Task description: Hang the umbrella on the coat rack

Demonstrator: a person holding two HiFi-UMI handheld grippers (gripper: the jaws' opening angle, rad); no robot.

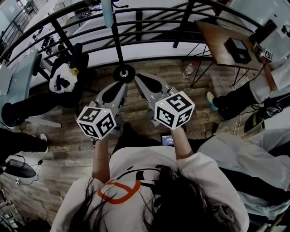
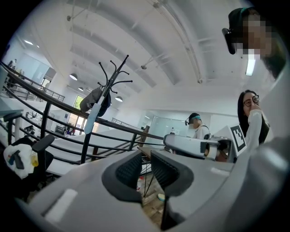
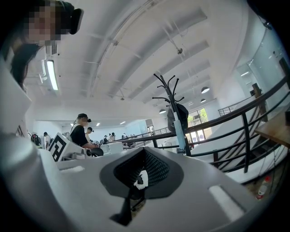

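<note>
Umbrella (pale blue) hangs on the black coat rack.

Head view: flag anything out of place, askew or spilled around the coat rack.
One thing stands out: a plastic bottle sits on the wooden floor by the legs of the desk, not on top of it. No spill shows around it. The umbrella hangs straight down along the coat rack.

A panda plush is sitting just inside the black railing. A bottle is lying below that railing, beside a wooden desk.
</note>
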